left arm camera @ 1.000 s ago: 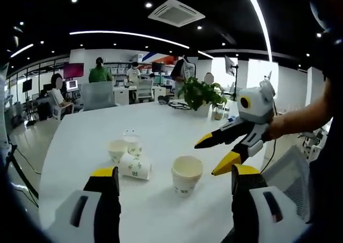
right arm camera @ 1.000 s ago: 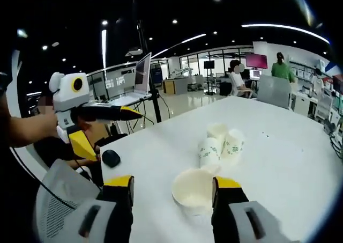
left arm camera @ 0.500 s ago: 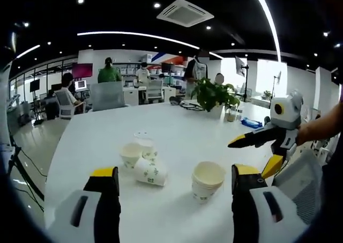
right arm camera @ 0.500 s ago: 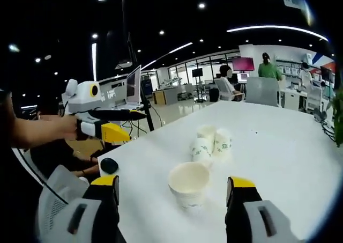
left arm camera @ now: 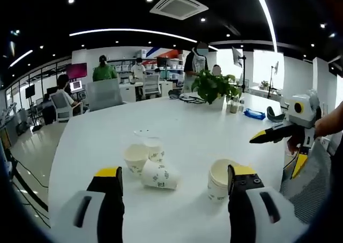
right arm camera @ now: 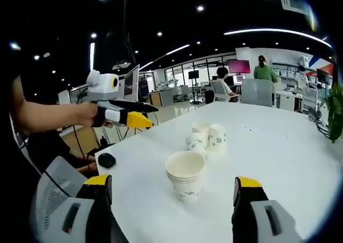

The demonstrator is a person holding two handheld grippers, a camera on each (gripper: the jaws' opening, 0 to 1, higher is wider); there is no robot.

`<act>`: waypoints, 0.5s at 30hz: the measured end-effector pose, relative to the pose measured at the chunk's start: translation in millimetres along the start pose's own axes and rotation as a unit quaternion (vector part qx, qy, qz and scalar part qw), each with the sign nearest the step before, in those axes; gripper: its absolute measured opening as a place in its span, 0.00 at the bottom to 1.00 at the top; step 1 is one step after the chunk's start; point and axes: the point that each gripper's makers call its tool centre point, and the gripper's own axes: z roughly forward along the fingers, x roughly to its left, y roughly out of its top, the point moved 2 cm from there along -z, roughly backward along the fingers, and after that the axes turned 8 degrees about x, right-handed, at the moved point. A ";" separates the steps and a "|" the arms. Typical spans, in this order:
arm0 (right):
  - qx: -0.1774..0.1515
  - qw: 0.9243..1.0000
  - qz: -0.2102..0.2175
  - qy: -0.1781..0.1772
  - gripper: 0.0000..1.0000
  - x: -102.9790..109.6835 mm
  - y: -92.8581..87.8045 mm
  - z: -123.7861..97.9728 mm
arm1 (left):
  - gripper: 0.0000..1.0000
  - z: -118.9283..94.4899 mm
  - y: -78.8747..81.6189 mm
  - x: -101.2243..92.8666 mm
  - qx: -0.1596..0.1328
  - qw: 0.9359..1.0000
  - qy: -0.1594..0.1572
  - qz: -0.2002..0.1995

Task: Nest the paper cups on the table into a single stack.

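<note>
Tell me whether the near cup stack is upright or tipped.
Upright: the near cup stack stands on its base on the table, mouth up.

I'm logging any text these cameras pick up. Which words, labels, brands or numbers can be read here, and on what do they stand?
None can be read.
Stack of paper cups: green print on the side, too blurred to read.
Cup lying on its side and the upright cups by it: green marks, too small to tell.
Pink wall screen: no legible text.
White table: no markings.
</note>
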 end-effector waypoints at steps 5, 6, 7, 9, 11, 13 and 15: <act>-0.003 1.000 0.014 -0.005 0.99 -1.2 -6.8 -3.0 | 0.74 13.1 1.3 3.9 0.013 1.000 -0.001 0.004; -0.001 1.000 0.012 -0.006 0.99 -1.2 -8.2 -3.0 | 0.73 15.2 2.0 3.9 0.014 1.000 -0.001 0.006; 0.002 1.000 0.010 -0.007 0.99 -0.9 -9.3 -3.2 | 0.72 16.9 2.6 4.5 0.015 1.000 -0.001 0.008; 0.006 1.000 0.004 -0.008 1.00 -0.5 -11.1 -3.5 | 0.71 20.9 5.0 5.3 0.017 1.000 -0.002 0.011; 0.005 1.000 0.001 -0.009 1.00 -0.7 -11.5 -3.9 | 0.71 24.8 7.6 6.5 0.017 1.000 -0.005 0.011; 0.000 1.000 0.002 -0.010 1.00 -0.5 -10.7 -4.5 | 0.70 29.4 8.2 8.7 0.021 1.000 -0.007 0.011; -0.001 1.000 0.003 -0.011 1.00 -1.0 -11.4 -4.5 | 0.70 32.9 8.3 10.3 0.026 1.000 -0.009 0.013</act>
